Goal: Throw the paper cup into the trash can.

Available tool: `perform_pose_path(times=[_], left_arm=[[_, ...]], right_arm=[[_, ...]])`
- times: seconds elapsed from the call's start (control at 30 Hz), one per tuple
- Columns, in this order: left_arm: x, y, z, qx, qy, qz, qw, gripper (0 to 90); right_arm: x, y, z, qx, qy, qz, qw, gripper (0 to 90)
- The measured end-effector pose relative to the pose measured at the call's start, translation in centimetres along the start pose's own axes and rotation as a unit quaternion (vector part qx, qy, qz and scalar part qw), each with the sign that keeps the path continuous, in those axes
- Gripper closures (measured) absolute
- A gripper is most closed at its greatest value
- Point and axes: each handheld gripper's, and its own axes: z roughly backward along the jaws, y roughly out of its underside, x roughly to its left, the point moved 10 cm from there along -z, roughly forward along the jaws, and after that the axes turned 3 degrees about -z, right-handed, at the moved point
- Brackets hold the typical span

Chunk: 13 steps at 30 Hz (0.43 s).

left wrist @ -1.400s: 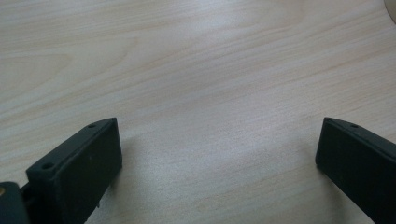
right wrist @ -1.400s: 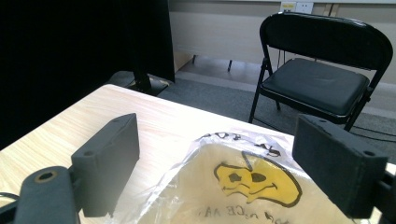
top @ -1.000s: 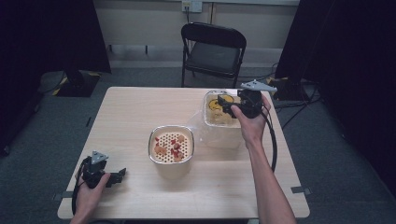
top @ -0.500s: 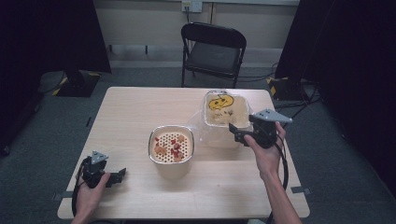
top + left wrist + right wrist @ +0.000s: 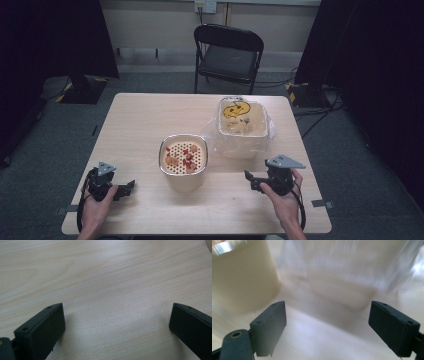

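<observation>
Where the wooden table (image 5: 150, 125) carries the cream perforated container (image 5: 183, 155) at centre, a clear tub (image 5: 243, 127) in plastic wrap stands beside it, bearing a yellow mark with no readable text. The left gripper (image 5: 116, 322) and right gripper (image 5: 328, 322) rest near the table's front edge, jaws spread and empty.

On the light wooden table (image 5: 145, 125) stand two containers: one cream perforated-top tub (image 5: 183, 159) and one clear plastic-wrapped box (image 5: 243, 126). Two black handheld grippers rest there. One black folding chair (image 5: 228, 55) stands behind the table.

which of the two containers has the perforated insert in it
The cream container at the table's middle; the clear plastic-wrapped tub behind it to the right has none.
</observation>
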Motion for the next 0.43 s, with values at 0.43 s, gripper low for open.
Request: perform_pose_path(times=[0.43], left_arm=[[0.0,0.0,0.0,0.000,-0.001,-0.001,1.0000,0.0]], right_arm=[[-1.3,6.9,-3.4,0.077,0.031,0.012,0.9965,13.3]])
